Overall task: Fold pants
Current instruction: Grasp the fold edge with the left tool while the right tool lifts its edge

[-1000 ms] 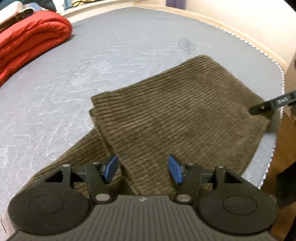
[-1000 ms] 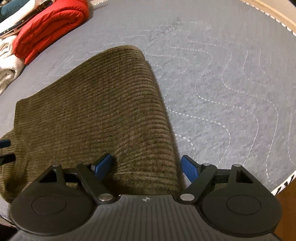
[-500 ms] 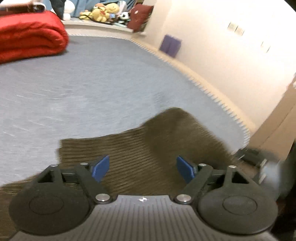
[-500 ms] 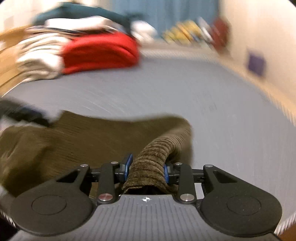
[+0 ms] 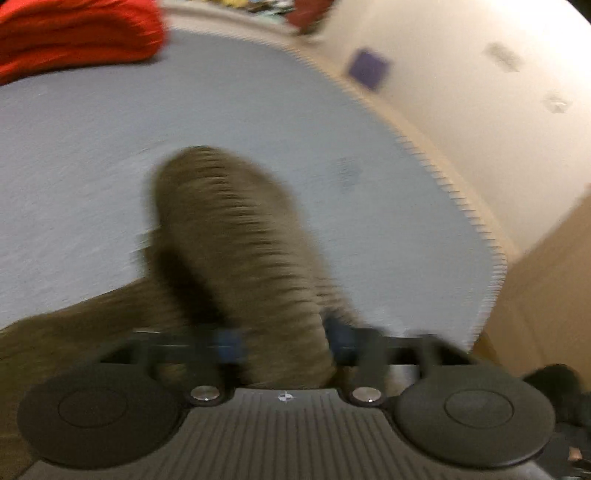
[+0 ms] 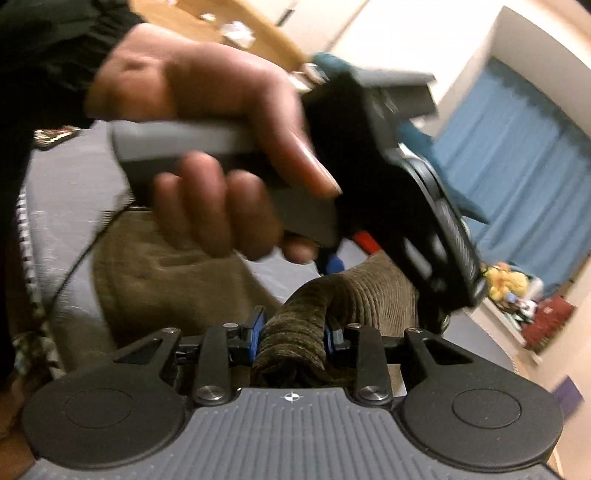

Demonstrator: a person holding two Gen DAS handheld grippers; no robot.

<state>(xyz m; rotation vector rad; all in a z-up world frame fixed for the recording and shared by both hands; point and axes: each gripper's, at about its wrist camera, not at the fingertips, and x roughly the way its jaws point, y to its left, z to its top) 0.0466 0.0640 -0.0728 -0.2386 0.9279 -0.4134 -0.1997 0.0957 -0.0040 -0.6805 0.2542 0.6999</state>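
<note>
Both claws are clenched on the pants [image 5: 236,236]: the left claw [image 5: 280,341] and right claw [image 6: 293,334] each pinch a bunched corduroy edge, lifted off the bed [image 5: 92,147] toward 12 o'clock. Judging by this, the fold is midway; laying it over and smoothing remain.

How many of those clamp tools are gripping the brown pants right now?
2. The left tool pinches a raised fold of the pants; the right tool clamps another bunch beside it.

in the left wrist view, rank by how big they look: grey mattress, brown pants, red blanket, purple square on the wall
1. grey mattress
2. brown pants, enlarged by nearness
3. red blanket, partly cropped
4. purple square
</note>
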